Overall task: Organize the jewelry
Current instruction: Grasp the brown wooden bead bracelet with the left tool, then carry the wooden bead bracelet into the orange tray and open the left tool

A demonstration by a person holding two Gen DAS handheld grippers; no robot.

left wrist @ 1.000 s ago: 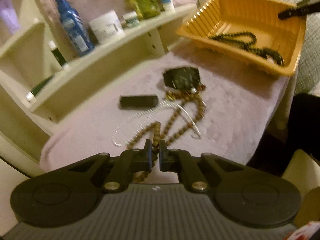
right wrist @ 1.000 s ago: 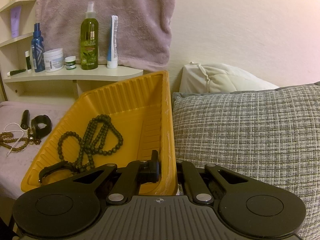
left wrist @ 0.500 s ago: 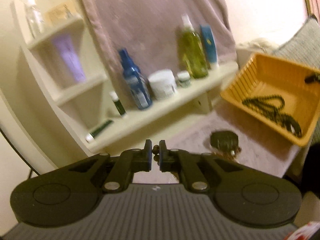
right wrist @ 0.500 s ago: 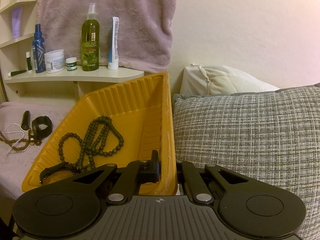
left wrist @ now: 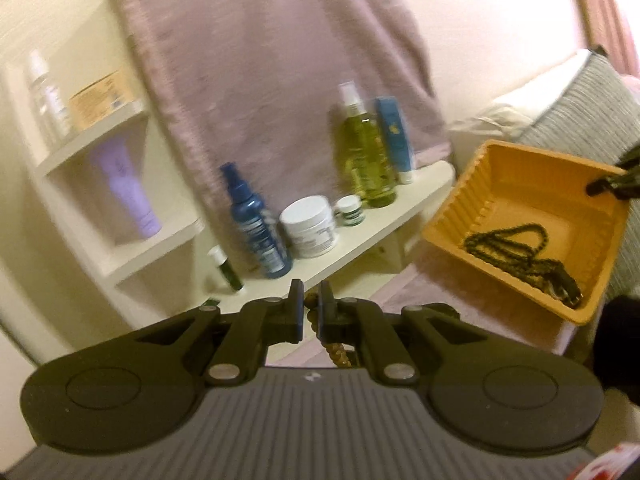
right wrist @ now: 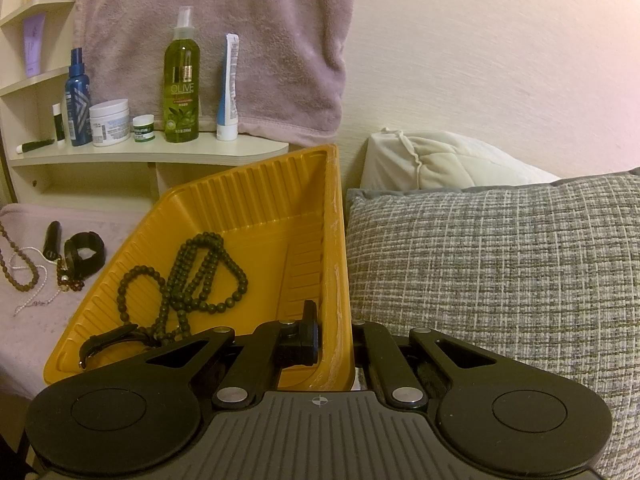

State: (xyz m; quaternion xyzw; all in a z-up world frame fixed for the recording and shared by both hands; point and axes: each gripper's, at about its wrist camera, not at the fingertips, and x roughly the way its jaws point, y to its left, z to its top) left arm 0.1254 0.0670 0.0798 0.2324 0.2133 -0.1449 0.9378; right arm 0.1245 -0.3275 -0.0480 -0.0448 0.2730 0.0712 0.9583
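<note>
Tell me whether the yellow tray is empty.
Not empty: a dark bead necklace and a black strap lie inside the yellow tray.

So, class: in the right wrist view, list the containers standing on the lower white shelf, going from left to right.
Dark blue spray bottle → wide white plastic jar → small green-and-white jar → tall green olive spray bottle → blue-and-white tube standing on its cap.

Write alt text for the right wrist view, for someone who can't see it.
The right hand-held gripper is clamped on the rim of a yellow tray holding a dark bead necklace. Left of it, more jewelry lies on a pink cloth below a shelf of toiletry bottles; a grey cushion fills the right.
</note>
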